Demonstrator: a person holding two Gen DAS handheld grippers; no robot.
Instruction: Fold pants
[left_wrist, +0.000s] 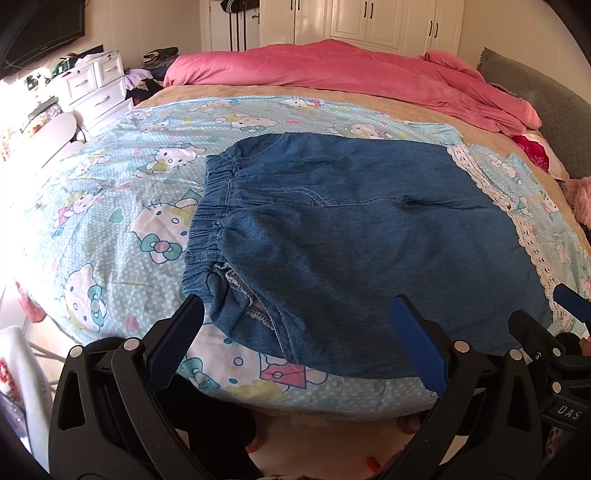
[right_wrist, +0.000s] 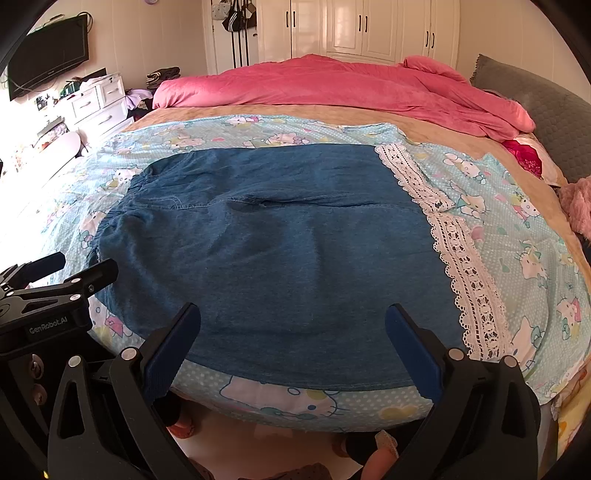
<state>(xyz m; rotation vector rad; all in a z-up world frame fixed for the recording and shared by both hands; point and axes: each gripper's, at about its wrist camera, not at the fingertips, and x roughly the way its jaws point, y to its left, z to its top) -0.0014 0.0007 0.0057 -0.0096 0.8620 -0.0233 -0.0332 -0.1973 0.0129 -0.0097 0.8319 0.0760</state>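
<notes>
Denim pants (left_wrist: 351, 229), soft, elastic-waisted and edged with white lace trim (right_wrist: 461, 266), are lying folded on the cartoon-print bedsheet (left_wrist: 110, 206). Left gripper (left_wrist: 299, 332) and right gripper (right_wrist: 293, 332) are hovering at the near edge, jaws released.

Your left gripper (left_wrist: 295, 325) was black, its fingers (left_wrist: 417, 343) faced with ribbed blue pads, silver rivets at the joints. Your right gripper (right_wrist: 291, 328) matched — and white lettering, "GenRobot.AI", marked the left one's body, seen from the right camera.

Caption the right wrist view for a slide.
Open right tool poised over denim pants with lace hems.
</notes>
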